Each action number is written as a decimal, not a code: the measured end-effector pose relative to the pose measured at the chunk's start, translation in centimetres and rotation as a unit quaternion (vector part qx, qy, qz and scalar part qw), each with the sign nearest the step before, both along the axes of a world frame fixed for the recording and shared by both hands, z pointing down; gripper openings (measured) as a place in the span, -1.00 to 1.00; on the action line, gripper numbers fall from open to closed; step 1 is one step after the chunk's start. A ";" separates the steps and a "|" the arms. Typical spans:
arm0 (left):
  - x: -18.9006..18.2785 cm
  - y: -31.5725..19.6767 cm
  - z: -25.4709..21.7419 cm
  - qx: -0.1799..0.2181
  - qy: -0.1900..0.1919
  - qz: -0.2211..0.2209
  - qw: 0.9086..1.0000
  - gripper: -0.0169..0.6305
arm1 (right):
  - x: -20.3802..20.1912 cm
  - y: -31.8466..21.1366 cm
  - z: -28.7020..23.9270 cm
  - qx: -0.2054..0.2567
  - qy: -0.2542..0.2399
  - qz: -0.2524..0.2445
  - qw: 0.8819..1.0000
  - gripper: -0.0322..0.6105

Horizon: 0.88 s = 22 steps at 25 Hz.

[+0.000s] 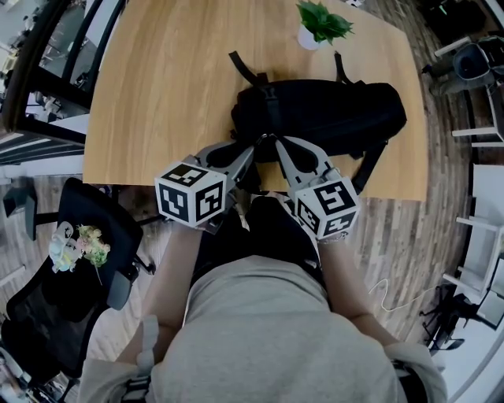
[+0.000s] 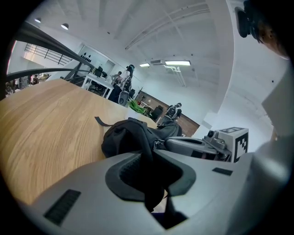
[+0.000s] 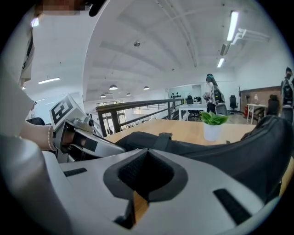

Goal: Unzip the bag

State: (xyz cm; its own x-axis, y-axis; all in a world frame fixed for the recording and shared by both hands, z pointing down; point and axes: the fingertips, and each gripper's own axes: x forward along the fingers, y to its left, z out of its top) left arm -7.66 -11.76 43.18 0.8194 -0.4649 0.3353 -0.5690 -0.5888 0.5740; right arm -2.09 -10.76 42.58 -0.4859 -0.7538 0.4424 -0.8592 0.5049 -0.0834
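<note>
Left gripper [image 2: 150, 153] pinches a black fold of the bag [image 2: 124, 137], its jaws nearly closed on the fabric. Right gripper [image 3: 146, 151] has its jaws pressed together against the bag's dark side, with nothing visible between them. Both tips meet toward the left end of the soft black bag, which lies slumped along the near edge of the wooden table [image 1: 157, 79]. Its straps [image 1: 246, 68] trail, and a potted plant [image 1: 319, 24] stands behind.
</note>
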 end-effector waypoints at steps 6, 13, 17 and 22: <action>0.0 -0.1 -0.1 0.007 -0.009 -0.011 1.000 -0.74 | 1.1 0.2 -0.4 -0.004 -0.012 0.006 1.000 -0.87; -0.4 -0.2 0.0 0.005 -0.017 -0.054 0.998 -0.74 | 2.7 0.2 -0.8 -0.010 -0.011 -0.013 1.000 -0.87; -0.6 -0.3 0.1 0.004 -0.017 -0.086 0.996 -0.74 | 3.8 0.0 -1.1 -0.009 -0.016 -0.029 0.999 -0.87; -0.6 -0.2 0.1 0.004 -0.026 -0.117 0.993 -0.74 | 4.7 0.0 -1.4 -0.012 -0.028 -0.054 0.998 -0.87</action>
